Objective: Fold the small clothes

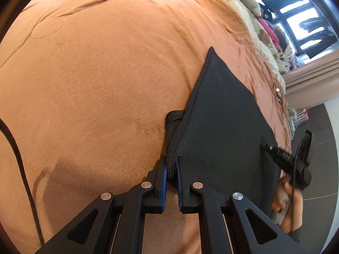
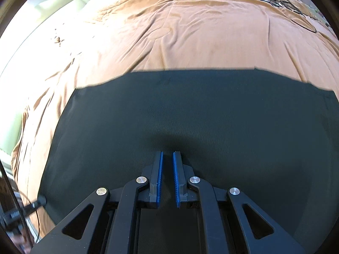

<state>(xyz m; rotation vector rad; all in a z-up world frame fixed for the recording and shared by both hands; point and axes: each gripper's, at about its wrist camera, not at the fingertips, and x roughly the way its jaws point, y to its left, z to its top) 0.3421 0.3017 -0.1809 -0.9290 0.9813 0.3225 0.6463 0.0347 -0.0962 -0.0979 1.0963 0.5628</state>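
A black knit garment (image 1: 222,114) lies spread on the orange bedspread (image 1: 95,74). My left gripper (image 1: 171,160) is shut on a bunched edge of the garment at its near left corner. In the right wrist view the garment (image 2: 190,110) fills the lower half, lying flat. My right gripper (image 2: 167,154) hovers over or presses on its middle, jaws narrowly apart with nothing between them. The right gripper also shows in the left wrist view (image 1: 267,147), at the garment's right edge, held by a hand.
The bedspread (image 2: 190,31) is wrinkled and stretches far beyond the garment. Thin cables and glasses (image 2: 284,2) lie at its far right. Stuffed toys (image 1: 252,4) and pillows line the bed's far side. A black cable (image 1: 19,158) runs along the left.
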